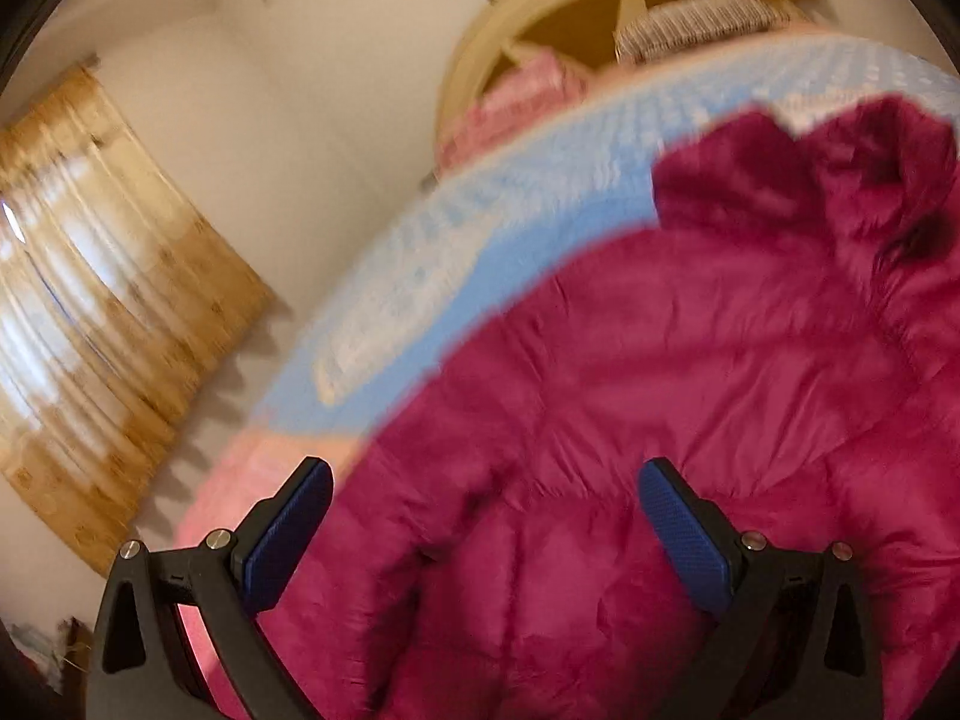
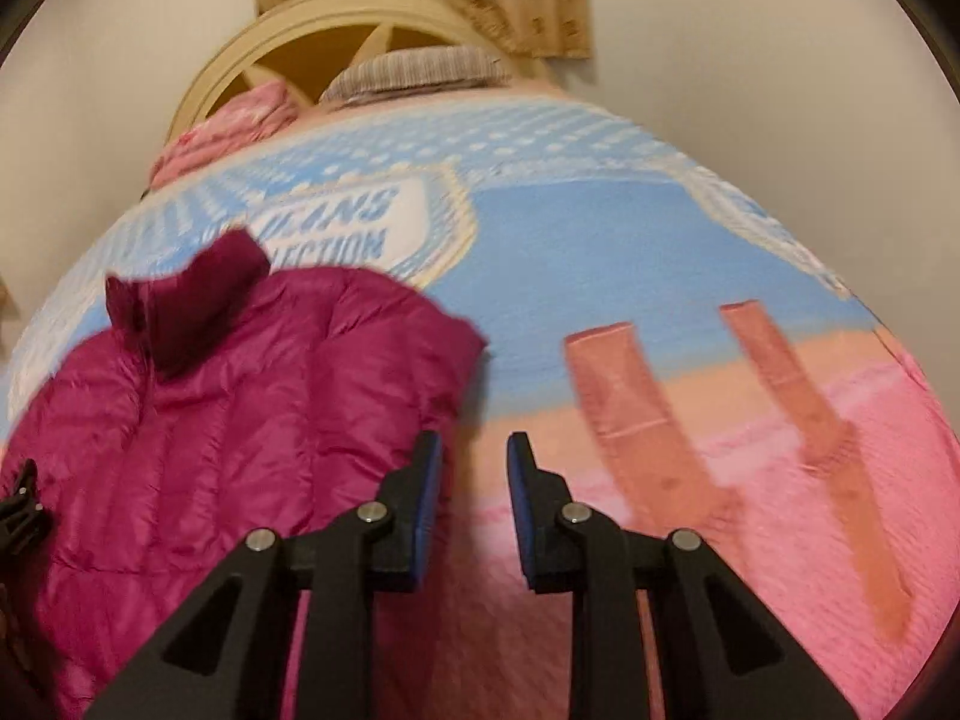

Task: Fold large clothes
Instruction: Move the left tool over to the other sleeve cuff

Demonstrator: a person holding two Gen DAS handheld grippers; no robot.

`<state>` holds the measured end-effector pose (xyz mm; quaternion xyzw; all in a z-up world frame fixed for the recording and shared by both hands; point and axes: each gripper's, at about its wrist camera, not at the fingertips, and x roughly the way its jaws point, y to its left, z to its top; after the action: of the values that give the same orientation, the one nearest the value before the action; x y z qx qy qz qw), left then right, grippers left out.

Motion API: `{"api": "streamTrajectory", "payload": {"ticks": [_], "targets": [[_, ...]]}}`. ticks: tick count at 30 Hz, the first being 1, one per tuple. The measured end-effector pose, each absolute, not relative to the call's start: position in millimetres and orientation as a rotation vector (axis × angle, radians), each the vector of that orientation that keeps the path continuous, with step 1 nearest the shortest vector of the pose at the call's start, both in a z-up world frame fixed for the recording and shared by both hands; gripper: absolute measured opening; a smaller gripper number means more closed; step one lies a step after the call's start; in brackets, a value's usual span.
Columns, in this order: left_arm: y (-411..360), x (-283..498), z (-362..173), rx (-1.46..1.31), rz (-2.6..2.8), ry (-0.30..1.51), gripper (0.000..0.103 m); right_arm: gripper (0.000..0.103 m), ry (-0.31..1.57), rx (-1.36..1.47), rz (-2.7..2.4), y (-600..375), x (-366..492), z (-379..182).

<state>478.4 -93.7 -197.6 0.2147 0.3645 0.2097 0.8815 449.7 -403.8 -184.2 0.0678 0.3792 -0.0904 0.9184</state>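
Note:
A magenta puffer jacket [image 1: 690,390] lies on the bed, collar toward the headboard. It also shows in the right wrist view [image 2: 240,396], at the left. My left gripper [image 1: 486,516] is wide open and empty, just above the jacket's lower left part. My right gripper [image 2: 474,480] is open with a narrow gap and empty, hovering beside the jacket's right edge over the bedspread. The left gripper's black frame [image 2: 21,510] shows at the far left edge of the right wrist view.
The bed carries a blue and pink printed bedspread [image 2: 600,252]. A cream headboard [image 2: 336,18], a pink pillow [image 2: 234,120] and a striped pillow [image 2: 420,75] lie at the far end. Tan curtains [image 1: 102,312] hang on the left wall.

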Motion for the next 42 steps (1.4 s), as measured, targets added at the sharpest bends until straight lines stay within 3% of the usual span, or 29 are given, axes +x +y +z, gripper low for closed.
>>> {"api": "streamTrajectory", "payload": {"ticks": [12, 21, 26, 31, 42], "targets": [[-83.0, 484.8, -217.8, 0.39, 0.412, 0.786, 0.102, 0.024, 0.833, 0.097, -0.22, -411.4, 457.2, -216.6], [-57.8, 454.9, -182.2, 0.238, 0.373, 0.756, 0.102, 0.025, 0.788, 0.117, -0.131, -396.1, 401.4, -178.5], [-76.7, 455.8, -203.5, 0.384, 0.374, 0.753, 0.102, 0.025, 0.849, 0.012, -0.067, -371.3, 389.6, -205.6], [-70.0, 472.7, -207.4, 0.35, 0.367, 0.812, 0.102, 0.025, 0.862, -0.023, -0.082, -371.3, 400.8, -216.2], [47.4, 409.6, -132.9, 0.283, 0.438, 0.665, 0.102, 0.049, 0.824, -0.08, -0.047, -349.3, 353.8, -164.0]]}}
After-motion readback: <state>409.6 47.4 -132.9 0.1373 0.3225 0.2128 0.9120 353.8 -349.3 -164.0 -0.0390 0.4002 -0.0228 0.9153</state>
